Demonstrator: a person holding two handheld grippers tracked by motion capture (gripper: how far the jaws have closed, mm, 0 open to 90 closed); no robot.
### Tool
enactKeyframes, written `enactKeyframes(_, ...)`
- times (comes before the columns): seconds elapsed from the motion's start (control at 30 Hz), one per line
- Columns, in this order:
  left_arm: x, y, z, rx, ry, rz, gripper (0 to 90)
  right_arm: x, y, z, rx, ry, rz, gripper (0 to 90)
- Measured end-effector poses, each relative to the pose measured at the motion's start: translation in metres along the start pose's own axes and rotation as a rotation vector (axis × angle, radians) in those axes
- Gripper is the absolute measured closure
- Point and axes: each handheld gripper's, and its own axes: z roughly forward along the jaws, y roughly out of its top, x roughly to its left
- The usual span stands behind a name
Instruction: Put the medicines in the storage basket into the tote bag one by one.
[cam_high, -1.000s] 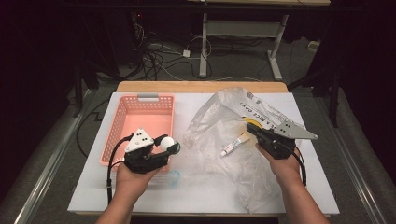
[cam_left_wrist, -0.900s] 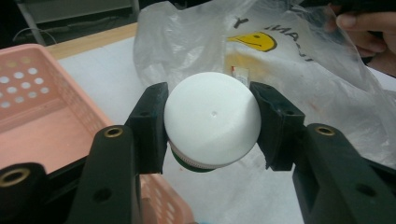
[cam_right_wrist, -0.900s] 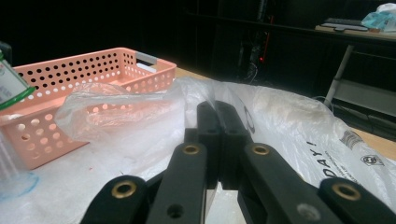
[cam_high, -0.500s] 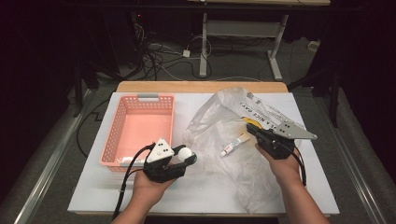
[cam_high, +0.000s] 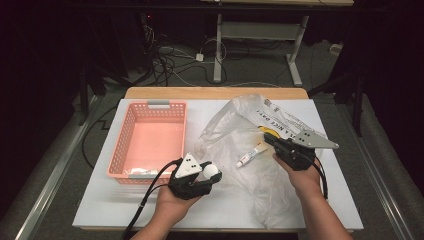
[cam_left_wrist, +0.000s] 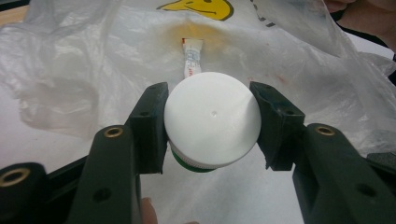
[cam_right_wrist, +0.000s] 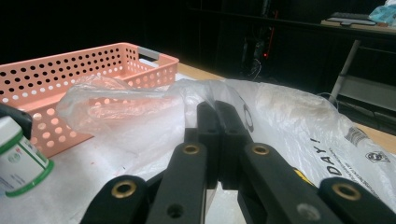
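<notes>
Near the front edge of the table (cam_high: 125, 210), just off the corner of the pink basket (cam_high: 122, 145), the left gripper (cam_high: 209, 176) has its jaws about half closed on a small white jar (cam_left_wrist: 212, 123) — the pads press the white lid from both sides, and a green band shows under it. Farther right, the right gripper (cam_high: 272, 142) has its jaws fully together on a fold of the clear plastic bag (cam_high: 235, 135), pinning it near the printed strip. A small tube (cam_high: 251, 155) lies inside the bag, well apart from the jar.

The work looks like emptying the bag into the basket, with the jar the piece now in hand.

What could go wrong from here, as I judge it:
- The grip is on the smooth round lid alone, so the jar could turn or slide out if the hand tilts or swings fast.
- If the lid is loose, the body could drop away from it.
- A low carry could knock the jar against the basket rim and tip it onto the table.
- The bag is thin — a tug from the right hand could drag it, roll the tube, or tear the film.
</notes>
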Motion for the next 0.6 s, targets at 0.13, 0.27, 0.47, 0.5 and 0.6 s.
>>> enactKeyframes(0.13, -0.003, 0.004, 0.010, 0.001, -0.014, 0.001, 49.0, 0.000, 0.000, -0.001, -0.003, 0.000, 0.000, 90.0)
enactKeyframes(0.27, -0.005, 0.010, 0.021, 0.004, -0.014, 0.010, 49.0, 0.000, 0.000, -0.001, -0.005, -0.005, 0.000, 90.0)
enactKeyframes(0.47, -0.008, 0.020, 0.039, -0.012, -0.033, 0.012, 48.9, -0.001, 0.000, -0.001, -0.009, 0.000, 0.007, 90.0)
enactKeyframes(0.5, -0.009, 0.024, 0.046, -0.012, -0.039, 0.018, 48.9, -0.001, 0.000, 0.000, -0.013, 0.001, 0.002, 90.0)
enactKeyframes(0.6, -0.012, 0.029, 0.058, -0.015, -0.044, 0.021, 48.9, -0.001, 0.000, -0.001, -0.008, -0.001, 0.004, 90.0)
